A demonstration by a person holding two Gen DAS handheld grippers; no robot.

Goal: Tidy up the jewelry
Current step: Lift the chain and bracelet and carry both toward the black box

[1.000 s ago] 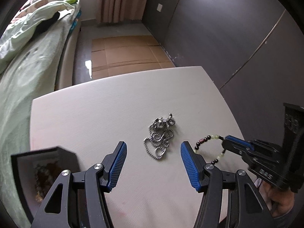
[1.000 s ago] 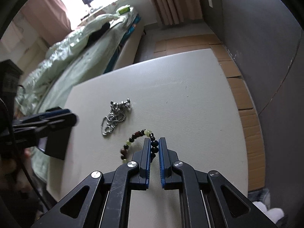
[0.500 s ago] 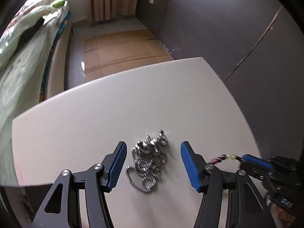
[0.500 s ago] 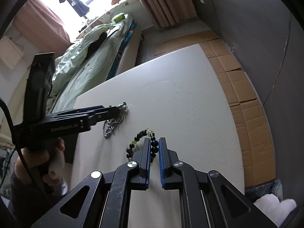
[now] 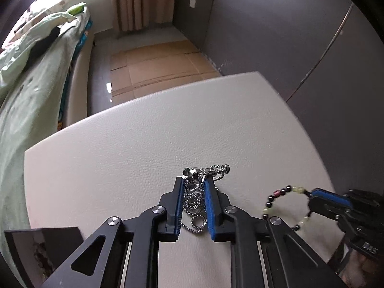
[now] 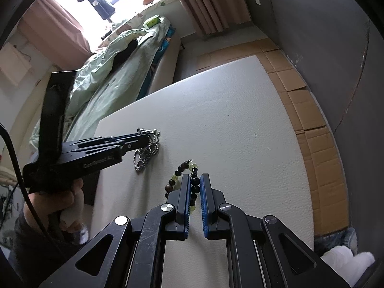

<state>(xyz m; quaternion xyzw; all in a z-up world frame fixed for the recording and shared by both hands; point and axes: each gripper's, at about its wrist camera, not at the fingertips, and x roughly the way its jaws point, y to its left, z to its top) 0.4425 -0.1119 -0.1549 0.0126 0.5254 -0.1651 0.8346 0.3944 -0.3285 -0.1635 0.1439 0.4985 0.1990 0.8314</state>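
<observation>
On the pale, leather-grained table (image 5: 148, 144), the left gripper (image 5: 194, 184) is reaching down over a heap of silver ball chain (image 5: 195, 206) with a shiny metal pendant at its far end. Its jaws have just been closing, and the blue pads are now pressing in on the chain from both sides, with loops of it bunching between them and the pendant poking out past the tips. Seen from the right wrist, the same left gripper (image 6: 140, 139) is coming in from the left, with a hand (image 6: 60, 206) wrapping its grip, and the silver ball chain (image 6: 146, 152) is trailing out from under its tips onto the table (image 6: 240, 124). Just beside the chain, toward the right edge of the table, the right gripper (image 5: 312, 193) is clamping a beaded bracelet (image 5: 283, 204) of dark, pale green and reddish beads. In its own view the right gripper (image 6: 195, 180) is nearly fully closed, its jaws pinching the string of the beaded bracelet (image 6: 182, 175) while the rest of the loop is curving off to the left. At the near left corner a dark open box (image 5: 40, 252) is sitting, its contents too dim to make out. Beyond the table a bed (image 5: 31, 76) with green bedding is running along the left, and flattened cardboard (image 5: 156, 69) is lying on the floor.
</observation>
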